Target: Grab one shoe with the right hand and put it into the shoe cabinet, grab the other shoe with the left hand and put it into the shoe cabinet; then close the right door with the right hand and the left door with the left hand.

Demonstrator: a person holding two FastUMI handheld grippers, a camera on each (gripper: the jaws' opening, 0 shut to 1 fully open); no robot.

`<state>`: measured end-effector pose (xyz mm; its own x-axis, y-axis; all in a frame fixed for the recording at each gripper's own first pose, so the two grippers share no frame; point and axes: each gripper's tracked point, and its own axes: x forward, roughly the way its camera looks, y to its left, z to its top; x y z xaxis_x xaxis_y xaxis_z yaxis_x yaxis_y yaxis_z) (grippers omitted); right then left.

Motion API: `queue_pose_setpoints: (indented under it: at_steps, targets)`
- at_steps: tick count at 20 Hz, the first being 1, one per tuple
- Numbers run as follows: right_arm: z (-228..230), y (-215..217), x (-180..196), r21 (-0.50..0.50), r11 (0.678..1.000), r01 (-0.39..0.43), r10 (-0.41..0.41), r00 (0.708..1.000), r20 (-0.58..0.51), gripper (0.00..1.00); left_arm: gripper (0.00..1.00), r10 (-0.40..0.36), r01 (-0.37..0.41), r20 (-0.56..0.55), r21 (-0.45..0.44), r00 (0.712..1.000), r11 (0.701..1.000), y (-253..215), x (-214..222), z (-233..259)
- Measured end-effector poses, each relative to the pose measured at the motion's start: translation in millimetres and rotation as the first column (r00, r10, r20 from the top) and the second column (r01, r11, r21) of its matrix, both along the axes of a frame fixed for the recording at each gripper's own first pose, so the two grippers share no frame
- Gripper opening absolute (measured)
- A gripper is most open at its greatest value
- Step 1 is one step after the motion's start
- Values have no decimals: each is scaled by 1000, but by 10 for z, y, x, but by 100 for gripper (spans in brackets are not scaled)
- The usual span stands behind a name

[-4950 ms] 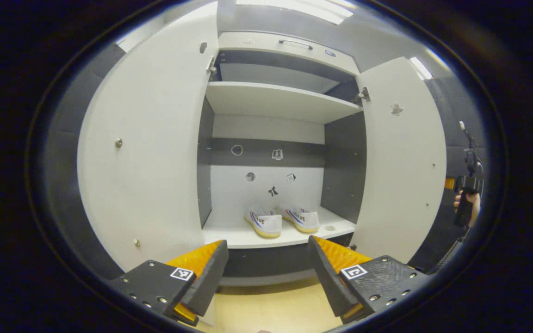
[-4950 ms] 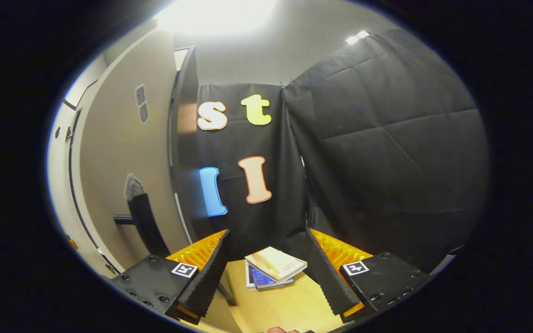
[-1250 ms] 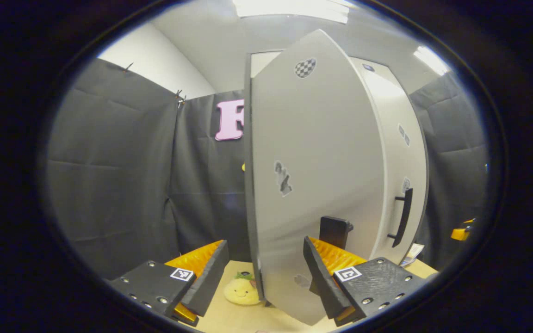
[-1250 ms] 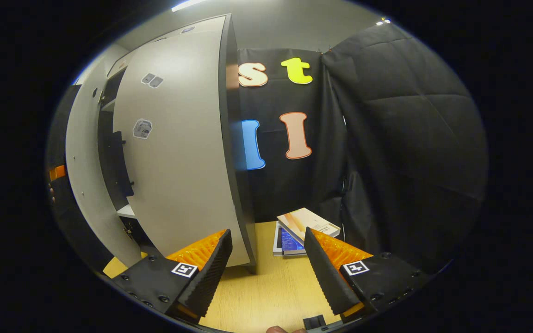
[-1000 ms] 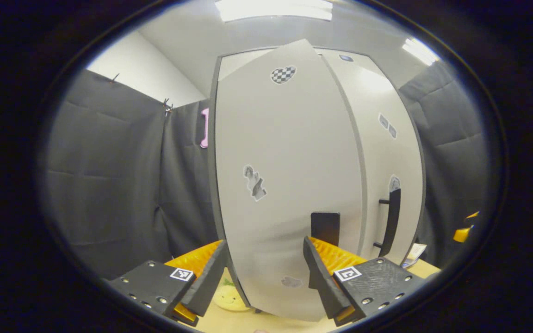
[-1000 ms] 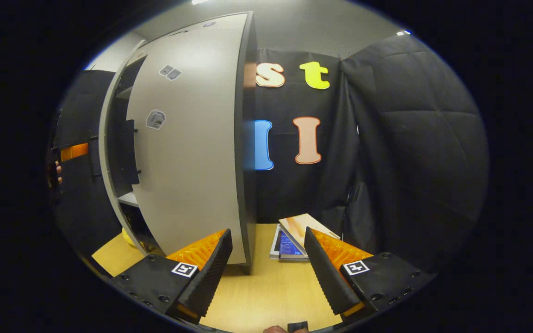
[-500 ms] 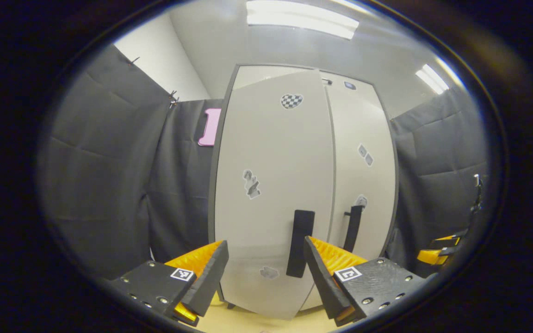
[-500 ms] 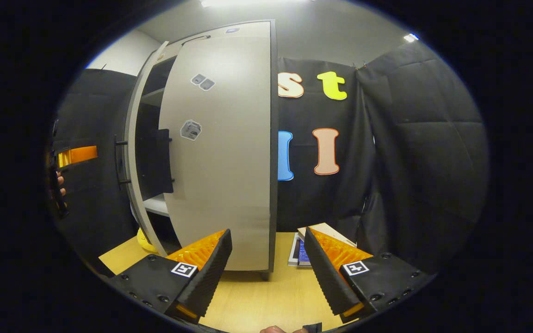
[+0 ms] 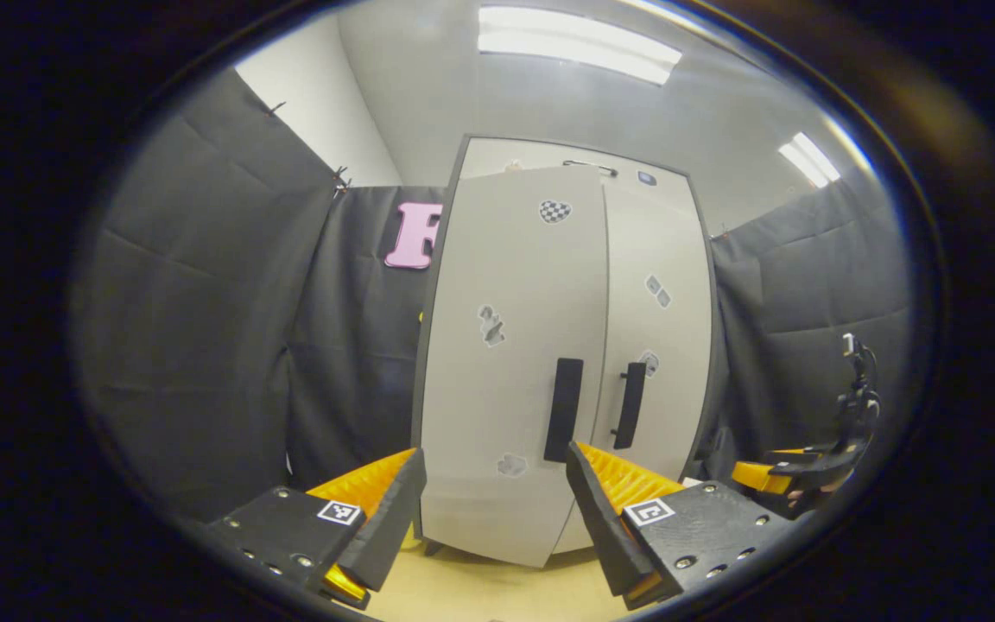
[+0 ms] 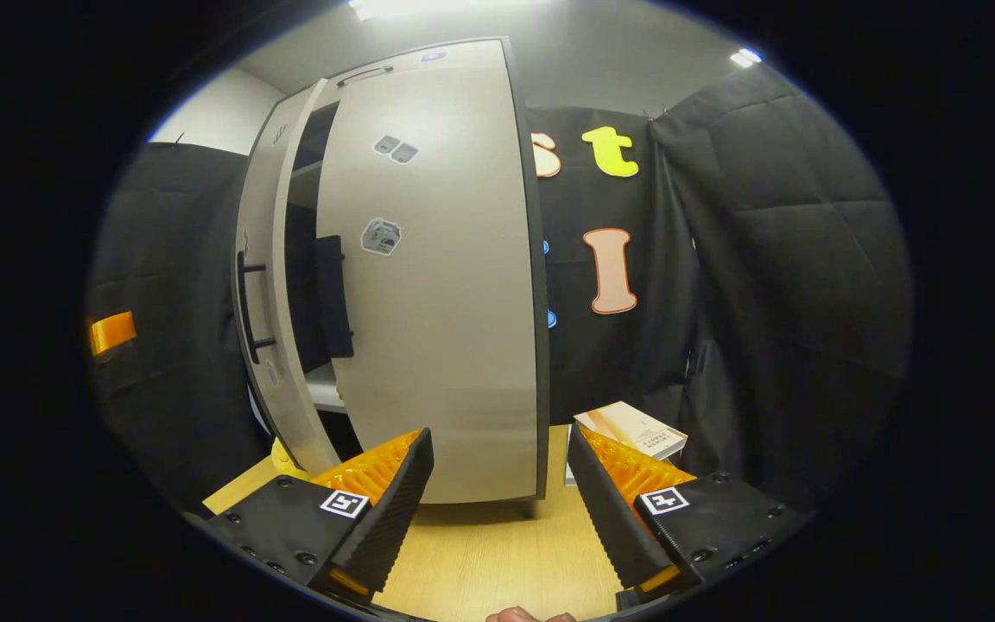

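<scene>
The left gripper (image 9: 493,518) has its jaws spread wide and empty, pointing at the shoe cabinet (image 9: 567,363) straight ahead. Its left door (image 9: 515,363) stands just past the fingertips, a little ajar, beside the right door (image 9: 657,345). The right gripper (image 10: 497,510) is also wide apart with nothing between its fingers; the right door's edge sits just beyond them, a narrow gap showing between the doors. A book (image 10: 631,429) lies behind its right finger. The shoes are hidden

Shoe cabinet (image 9: 549,363) stands on the floor (image 10: 497,561), books (image 10: 631,432) beside it
</scene>
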<state>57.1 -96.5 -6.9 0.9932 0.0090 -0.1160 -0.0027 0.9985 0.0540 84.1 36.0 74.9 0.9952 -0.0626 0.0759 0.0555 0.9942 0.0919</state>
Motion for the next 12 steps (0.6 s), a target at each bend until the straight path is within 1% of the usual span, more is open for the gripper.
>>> queue_pose_setpoints:
  at_steps: [1, 2, 3, 4, 5, 6, 7, 8, 9, 10, 11, 12]
  targets:
    - [-21, 31, -13, 4, 1000, -5, 5, 1000, -7, 98, 91, 8, -8, -5, 7, 1000, 1000, 5, -55, -39]
    - [-62, 60, -10, 6, 1000, -11, 11, 1000, -19, 98, 94, 10, -10, -11, 8, 1000, 1000, 1, -104, -79]
    - [-88, 98, 7, 6, 1000, -20, 20, 999, -33, 98, 94, 16, -16, -13, 6, 1000, 1000, 5, -144, -113]
    - [-101, 146, 15, 5, 999, -32, 32, 998, -45, 98, 91, 22, -23, -13, -1, 1000, 1000, 29, -182, -128]
    - [-101, 182, 35, 7, 999, -40, 41, 998, -55, 98, 96, 29, -29, -15, -9, 999, 1000, 58, -215, -150]
    - [-82, 219, 45, 12, 999, -48, 49, 997, -59, 98, 91, 36, -36, -19, -17, 999, 999, 95, -250, -177]
    - [-66, 267, 58, 23, 998, -55, 56, 997, -61, 98, 94, 44, -44, -28, -20, 999, 999, 131, -269, -214]
    - [-49, 330, 73, 35, 997, -65, 67, 996, -63, 98, 91, 52, -52, -37, -17, 998, 998, 175, -306, -246]
    - [-40, 380, 84, 42, 997, -72, 74, 995, -66, 98, 91, 61, -62, -43, -12, 997, 998, 218, -362, -274]
    - [-47, 442, 84, 44, 996, -82, 85, 994, -72, 98, 94, 70, -70, -45, -8, 997, 997, 262, -403, -287]
    - [-40, 498, 86, 42, 995, -91, 94, 993, -74, 98, 91, 76, -76, -49, -5, 996, 997, 308, -446, -295]
    - [-39, 553, 79, 35, 995, -97, 100, 992, -75, 98, 94, 84, -84, -51, -2, 995, 996, 350, -498, -289]
